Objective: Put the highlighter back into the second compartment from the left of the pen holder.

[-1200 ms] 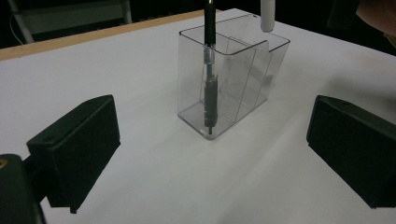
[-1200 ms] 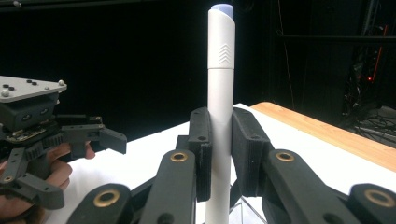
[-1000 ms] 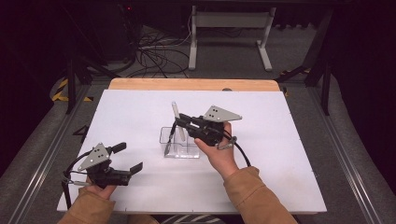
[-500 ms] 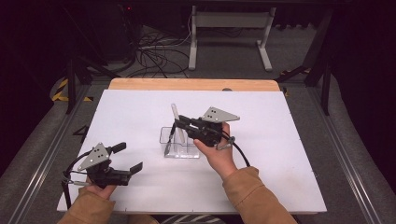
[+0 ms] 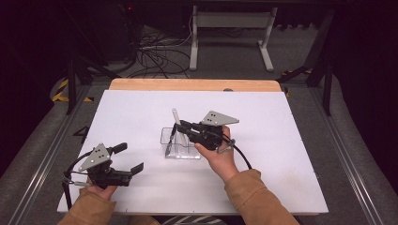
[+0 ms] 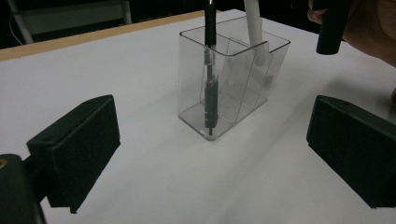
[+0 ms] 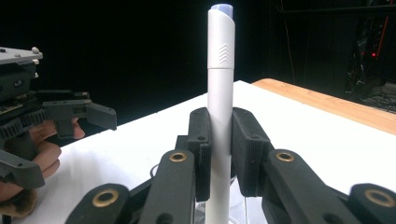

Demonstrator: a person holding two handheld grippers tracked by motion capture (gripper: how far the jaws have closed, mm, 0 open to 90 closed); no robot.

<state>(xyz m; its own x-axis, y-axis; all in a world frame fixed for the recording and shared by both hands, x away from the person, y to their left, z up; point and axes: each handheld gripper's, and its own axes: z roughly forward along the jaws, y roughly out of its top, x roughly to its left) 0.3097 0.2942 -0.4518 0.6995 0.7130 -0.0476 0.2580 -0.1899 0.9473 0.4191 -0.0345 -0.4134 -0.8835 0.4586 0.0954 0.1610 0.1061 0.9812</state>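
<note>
1. White marker (image 7: 219, 107) stands upright between the two black jaws of the right gripper (image 7: 219, 154), which are closed on its barrel from both sides; its bluish cap end points up.
2. In the high view the same marker (image 5: 176, 117) rises, slightly tilted, out of a clear plastic holder (image 5: 180, 145) near the middle of the white table (image 5: 281, 140).
3. The right gripper (image 5: 180, 127) reaches over the holder's top from the right, held by the person's right hand (image 5: 218, 157).
4. The left gripper view shows the clear plastic holder (image 6: 233, 88) divided by inner walls into compartments, with the white marker (image 6: 256, 28) leaning in a rear one.
5. A black pen (image 6: 209, 79) stands nearly upright in the front corner compartment, its tip down at the holder's floor.
6. The left gripper (image 5: 126, 158) sits near the table's front left corner, well apart from the holder, with its jaws spread wide and nothing between them; the left hand (image 5: 101, 187) holds it.
7. A wooden strip (image 5: 192, 85) runs along the table's far edge.
</note>
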